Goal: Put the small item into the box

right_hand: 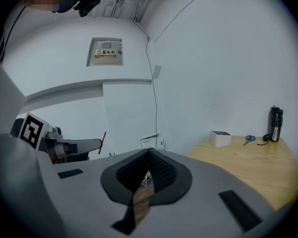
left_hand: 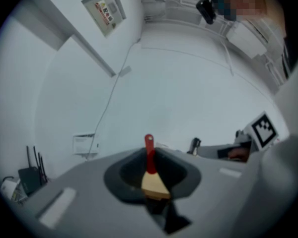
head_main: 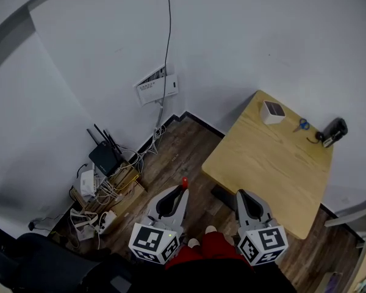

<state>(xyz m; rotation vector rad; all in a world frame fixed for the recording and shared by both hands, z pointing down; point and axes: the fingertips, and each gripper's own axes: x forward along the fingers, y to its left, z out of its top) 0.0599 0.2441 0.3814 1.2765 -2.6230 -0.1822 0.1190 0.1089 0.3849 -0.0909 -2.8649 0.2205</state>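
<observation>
Your left claw (left_hand: 153, 190) pinches the small red-handled tool (left_hand: 149, 155), well away from the box (head_main: 272, 112) on the counter (head_main: 262, 163). Your right claw (right_hand: 146, 175) is pressed together, empty. The shallow hold could let the tool slip before it reaches the box.

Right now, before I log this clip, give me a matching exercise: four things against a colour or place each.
Things:
1 box
2 scissors
3 bottle
4 small item

Colour or place:
A black, upright
B blue handles
C red handle, clamped in the left gripper
D white

Pairs: 1-D, 2-B, 3-A, 4-C
</observation>
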